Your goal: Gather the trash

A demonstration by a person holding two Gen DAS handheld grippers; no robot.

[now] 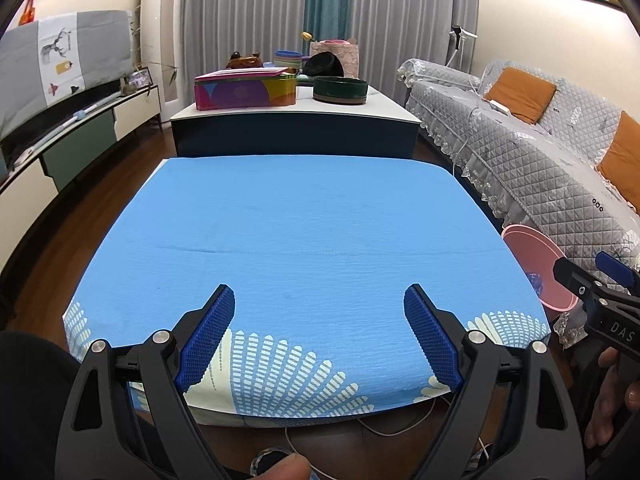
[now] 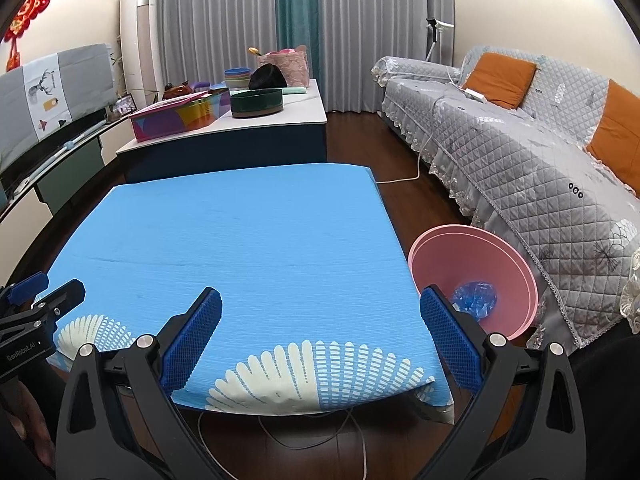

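Two grippers are held over the near edge of one blue cloth [image 2: 240, 232]. The left gripper [image 1: 319, 332] is spread wide and empty; the right gripper [image 2: 320, 334] likewise. One pink bin [image 2: 516, 276] is tilted beside the sofa [image 2: 520, 152]. One blue wrapper [image 2: 476, 298] lies inside it.

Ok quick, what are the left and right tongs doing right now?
Left tongs: open, holding nothing.
Right tongs: open, holding nothing.
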